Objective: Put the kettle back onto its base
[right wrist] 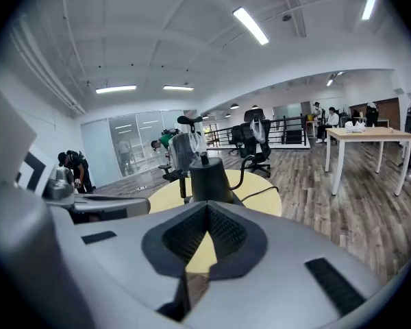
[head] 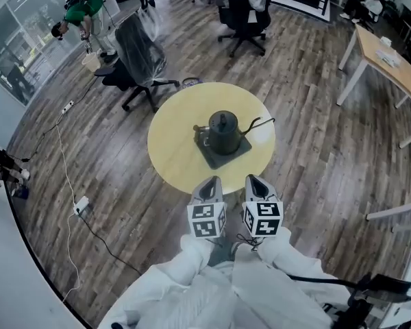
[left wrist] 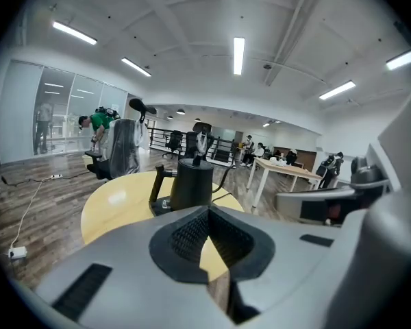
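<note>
From the head view, the kettle (head: 224,132) sat upright on its base (head: 209,158) mid-table (head: 175,157). The left gripper (head: 212,181) and right gripper (head: 255,180) hung at the table's near edge, equally distant.

In the left gripper view, the jaws were clenched and empty, with the kettle (left wrist: 192,184) straight ahead.

In the right gripper view, the jaws were likewise clenched and empty, with the kettle (right wrist: 209,181) dead ahead.

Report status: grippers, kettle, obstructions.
Left gripper and right gripper shut, empty, at the round yellow table's near edge. Black gooseneck kettle upright on its dark square base. Nothing in the way.
</note>
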### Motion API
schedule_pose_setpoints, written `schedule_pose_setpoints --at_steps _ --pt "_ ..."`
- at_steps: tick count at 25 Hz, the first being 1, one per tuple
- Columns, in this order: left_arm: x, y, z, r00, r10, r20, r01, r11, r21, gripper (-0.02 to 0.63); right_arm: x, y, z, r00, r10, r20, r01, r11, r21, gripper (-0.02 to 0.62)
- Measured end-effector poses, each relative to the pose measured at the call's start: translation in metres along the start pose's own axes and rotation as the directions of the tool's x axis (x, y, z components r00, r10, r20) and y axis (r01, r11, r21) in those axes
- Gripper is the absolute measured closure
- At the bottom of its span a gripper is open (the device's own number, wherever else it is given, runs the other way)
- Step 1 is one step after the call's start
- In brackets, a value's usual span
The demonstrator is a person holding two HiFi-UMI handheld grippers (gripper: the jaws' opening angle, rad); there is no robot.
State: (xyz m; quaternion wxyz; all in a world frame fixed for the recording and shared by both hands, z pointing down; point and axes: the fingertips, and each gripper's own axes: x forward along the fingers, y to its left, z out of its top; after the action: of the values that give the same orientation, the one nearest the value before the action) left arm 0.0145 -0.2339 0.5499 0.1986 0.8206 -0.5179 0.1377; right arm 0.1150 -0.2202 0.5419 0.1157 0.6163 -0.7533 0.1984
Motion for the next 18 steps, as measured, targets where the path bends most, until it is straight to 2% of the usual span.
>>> schedule_pose_setpoints --at_steps 3,8,13,18 --pt "-0.03 -0.018 -0.006 1.0 0.02 0.016 -0.02 1.0 -0.009 0.606 -0.031 0.002 -0.004 1.0 -0.006 0.017 0.006 1.0 -0.013 0.583" --pt "-0.069 -0.04 0.001 0.999 0.002 0.054 -0.003 1.0 0.019 0.606 -0.065 0.026 0.005 0.997 0.018 0.072 -0.017 1.0 -0.013 0.583" --pt "-0.092 -0.036 0.002 0.998 0.011 0.064 -0.012 1.0 0.022 0.606 -0.086 0.049 0.014 0.988 0.02 0.153 -0.019 1.0 -0.008 0.583" --pt "-0.104 -0.029 0.003 0.997 0.005 0.082 -0.005 1.0 -0.006 0.606 -0.09 0.055 0.012 0.99 0.021 0.14 -0.021 1.0 -0.002 0.583"
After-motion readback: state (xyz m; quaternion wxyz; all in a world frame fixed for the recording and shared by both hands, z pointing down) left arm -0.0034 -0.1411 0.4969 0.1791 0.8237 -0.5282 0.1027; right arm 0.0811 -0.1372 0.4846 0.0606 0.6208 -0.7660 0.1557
